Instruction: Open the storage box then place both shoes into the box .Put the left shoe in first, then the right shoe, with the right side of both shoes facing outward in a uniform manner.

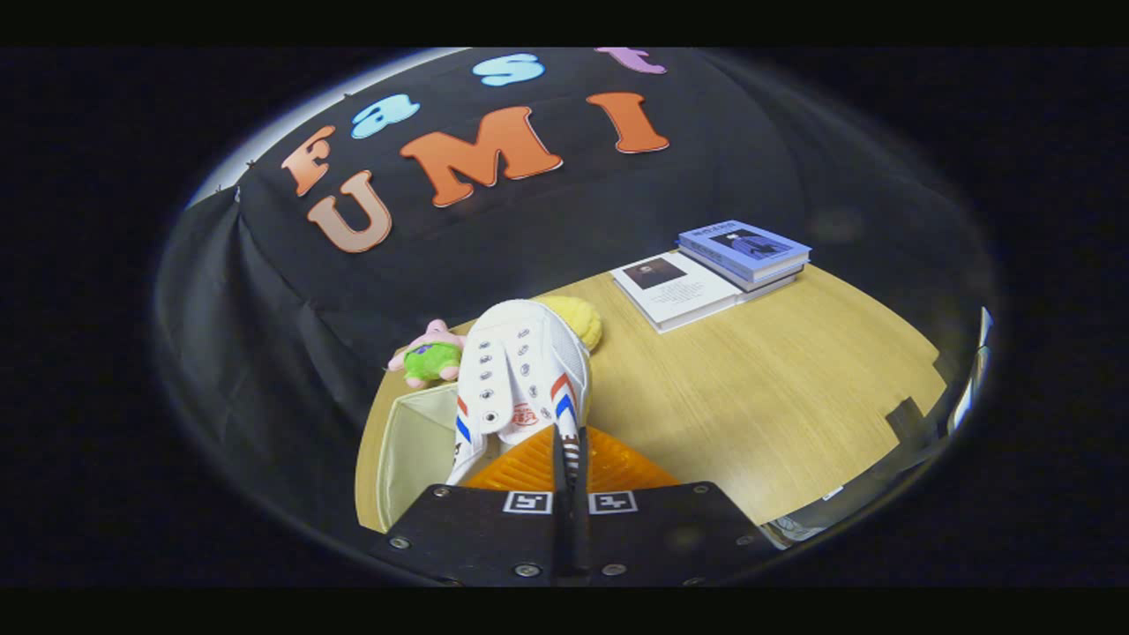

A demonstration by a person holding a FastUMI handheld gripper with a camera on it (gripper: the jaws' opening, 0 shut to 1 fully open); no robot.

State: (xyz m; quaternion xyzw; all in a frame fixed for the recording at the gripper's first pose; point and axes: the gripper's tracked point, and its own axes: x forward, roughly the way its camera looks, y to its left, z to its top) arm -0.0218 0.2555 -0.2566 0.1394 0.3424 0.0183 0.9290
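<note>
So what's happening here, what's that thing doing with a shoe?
A hand-held gripper has its two fingers shut on a white shoe with red and blue stripes, gripping its edge and holding it up. Beside and below the shoe is an open beige box, where the shoe appears to be headed. Beyond the shoe, on the wooden table, lie a green plush toy, a yellow plush and a stack of books.

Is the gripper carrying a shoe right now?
Yes, the gripper is shut on the white shoe, both fingers pinching its edge and holding it above the open storage box.
</note>
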